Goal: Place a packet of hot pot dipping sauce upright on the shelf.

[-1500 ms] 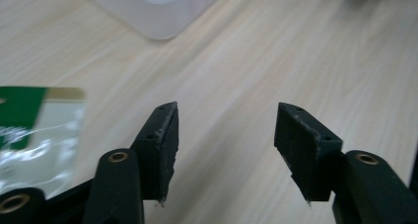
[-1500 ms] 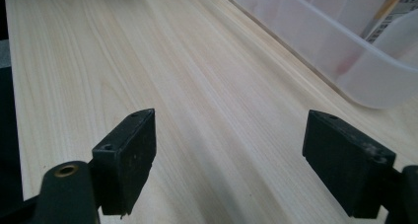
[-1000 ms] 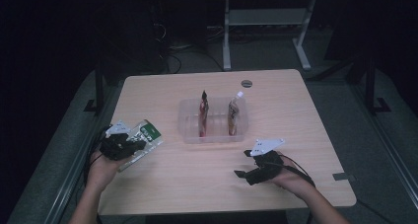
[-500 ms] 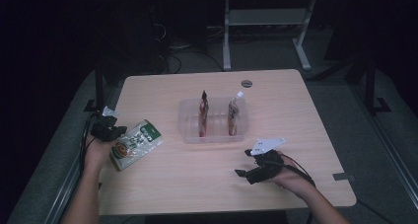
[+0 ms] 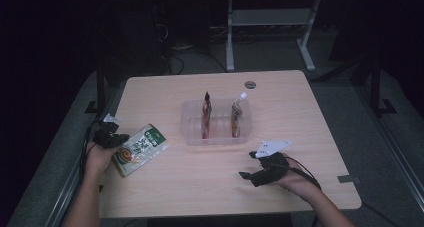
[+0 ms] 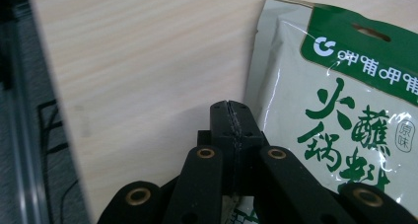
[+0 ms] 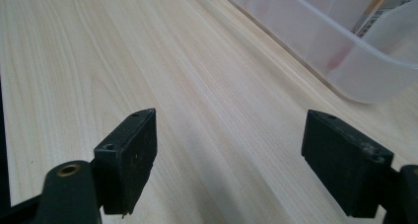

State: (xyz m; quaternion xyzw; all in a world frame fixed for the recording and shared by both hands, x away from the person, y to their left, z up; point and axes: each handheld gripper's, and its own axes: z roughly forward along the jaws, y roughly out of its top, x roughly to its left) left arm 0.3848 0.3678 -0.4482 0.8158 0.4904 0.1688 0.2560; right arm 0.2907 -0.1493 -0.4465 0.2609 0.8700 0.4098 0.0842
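Observation:
A green and white snack packet point(image 5: 142, 148) point(image 6: 345, 115) lies flat near the table's left edge. My left gripper point(image 5: 111, 137) point(image 6: 231, 116) is shut, jaws pressed together, and its tips rest by the packet's left edge; I see nothing between them. A clear plastic tray point(image 5: 192, 132) point(image 7: 355, 61) sits mid-table with two pouches standing in it, one dark red point(image 5: 206, 114) and one with a white cap point(image 5: 236, 118). My right gripper point(image 5: 248, 175) point(image 7: 229, 150) stands open low over bare wood, in front of the tray's right end.
A small dark round disc point(image 5: 250, 84) sits near the table's far edge. The table's left edge point(image 6: 54, 115) runs close beside my left gripper, with dark floor and cables beyond. A cable trails from the right gripper toward the front right.
My left hand has moved from over the packet out toward the table's left edge and sunk lower. The packet now shows in full, shifted slightly toward the front left. The right hand has stayed put.

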